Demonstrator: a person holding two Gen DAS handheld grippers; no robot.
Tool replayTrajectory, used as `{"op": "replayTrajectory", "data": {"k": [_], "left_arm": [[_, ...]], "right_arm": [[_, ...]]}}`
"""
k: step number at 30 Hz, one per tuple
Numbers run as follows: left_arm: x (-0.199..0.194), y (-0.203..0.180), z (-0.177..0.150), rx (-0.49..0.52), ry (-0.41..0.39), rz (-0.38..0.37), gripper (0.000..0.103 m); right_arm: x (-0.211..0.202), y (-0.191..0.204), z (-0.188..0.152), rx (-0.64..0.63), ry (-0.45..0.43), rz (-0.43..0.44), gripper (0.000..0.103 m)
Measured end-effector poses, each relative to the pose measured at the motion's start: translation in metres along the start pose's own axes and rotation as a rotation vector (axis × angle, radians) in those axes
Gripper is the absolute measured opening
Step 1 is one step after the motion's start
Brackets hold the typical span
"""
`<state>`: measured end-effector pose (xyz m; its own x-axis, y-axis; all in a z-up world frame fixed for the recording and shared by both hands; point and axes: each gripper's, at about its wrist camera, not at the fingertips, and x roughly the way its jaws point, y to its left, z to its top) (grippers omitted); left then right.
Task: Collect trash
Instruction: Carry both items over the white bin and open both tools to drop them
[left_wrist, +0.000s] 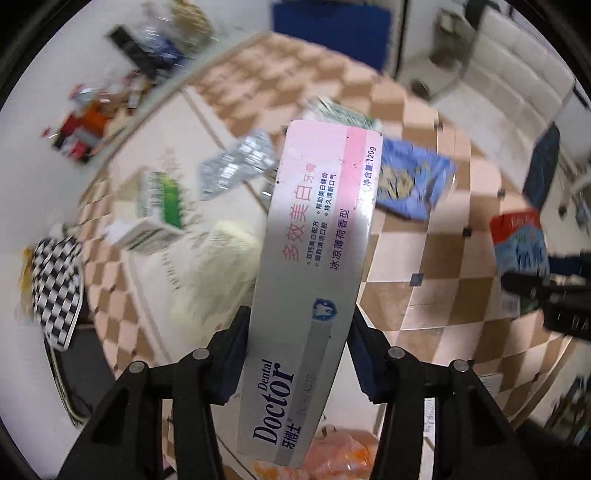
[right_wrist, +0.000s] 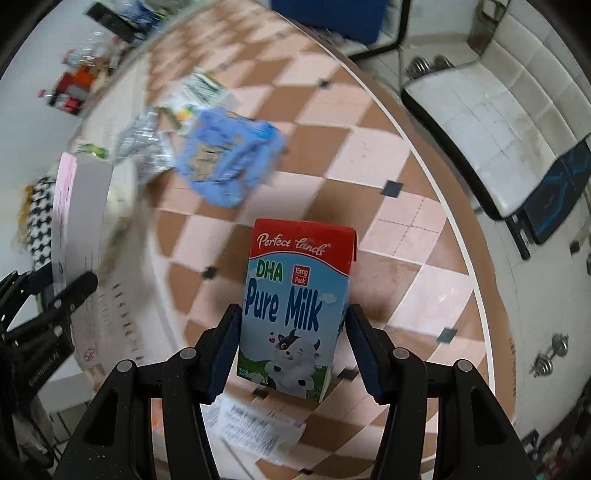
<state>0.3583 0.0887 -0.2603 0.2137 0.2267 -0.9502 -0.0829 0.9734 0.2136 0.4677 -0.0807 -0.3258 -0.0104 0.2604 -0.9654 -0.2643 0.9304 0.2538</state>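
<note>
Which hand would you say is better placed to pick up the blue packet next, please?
Neither yet: the left gripper holds the toothpaste box and the right gripper holds the milk carton. Once emptied, probably the right; the blue packet lies just ahead.

Between my left gripper's (left_wrist: 297, 350) fingers sits the toothpaste box (left_wrist: 314, 266), running lengthwise away from me above the checkered table (left_wrist: 436, 266). Left of it on the table lie a crushed bottle (left_wrist: 236, 162), a small carton (left_wrist: 160, 197) and a crumpled bag (left_wrist: 218, 273); right of it lies a snack bag (left_wrist: 413, 181). My right gripper (right_wrist: 293, 345) holds the milk carton (right_wrist: 295, 306) upright between its pads, over the table. A chair (right_wrist: 495, 129) stands beyond the table's far right edge.
</note>
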Motion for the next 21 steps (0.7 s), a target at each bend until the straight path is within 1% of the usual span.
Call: {"op": "replayTrajectory", "data": {"k": [2,5,6,7,8,9,11,12,15,16,17,19,20,21], "left_arm": [[-0.015,0.008,-0.011,-0.048,-0.045,0.003,0.047],[-0.055,0.02,-0.044,-0.149,-0.106,-0.007,0.047],[-0.06,0.023,-0.052,-0.17,-0.118,-0.01,0.047],[-0.073,0.025,-0.069,-0.208,-0.132,-0.019,0.047],[-0.081,0.026,-0.086,-0.239,-0.145,-0.035,0.047],[-0.087,0.028,-0.095,-0.261,-0.154,-0.045,0.047],[-0.104,0.028,-0.129,-0.308,-0.168,-0.08,0.047],[-0.111,0.028,-0.149,-0.338,-0.176,-0.109,0.047],[-0.119,0.025,-0.187,-0.386,-0.165,-0.15,0.047],[-0.119,0.022,-0.203,-0.404,-0.147,-0.172,0.047],[-0.12,0.02,-0.215,-0.421,-0.135,-0.184,0.047],[-0.114,0.012,-0.249,-0.458,-0.092,-0.217,0.046],[-0.112,0.008,-0.26,-0.469,-0.078,-0.224,0.046],[-0.106,0.001,-0.278,-0.485,-0.048,-0.234,0.046]], "right_arm": [[-0.019,0.01,-0.014,-0.034,-0.04,0.01,0.059],[-0.047,0.027,-0.039,-0.079,-0.101,0.0,0.059],[-0.054,0.031,-0.048,-0.089,-0.119,-0.006,0.059],[-0.061,0.034,-0.057,-0.101,-0.137,-0.013,0.059],[-0.072,0.04,-0.074,-0.117,-0.162,-0.021,0.059],[-0.078,0.042,-0.085,-0.125,-0.175,-0.023,0.059],[-0.092,0.049,-0.111,-0.144,-0.197,-0.032,0.059],[-0.099,0.051,-0.129,-0.152,-0.21,-0.035,0.059],[-0.113,0.048,-0.181,-0.155,-0.224,-0.02,0.059],[-0.115,0.045,-0.201,-0.149,-0.216,-0.003,0.059],[-0.116,0.042,-0.217,-0.147,-0.206,0.011,0.059],[-0.113,0.035,-0.246,-0.142,-0.181,0.047,0.059],[-0.108,0.029,-0.266,-0.138,-0.146,0.071,0.059],[-0.102,0.026,-0.279,-0.139,-0.123,0.076,0.059]]}}
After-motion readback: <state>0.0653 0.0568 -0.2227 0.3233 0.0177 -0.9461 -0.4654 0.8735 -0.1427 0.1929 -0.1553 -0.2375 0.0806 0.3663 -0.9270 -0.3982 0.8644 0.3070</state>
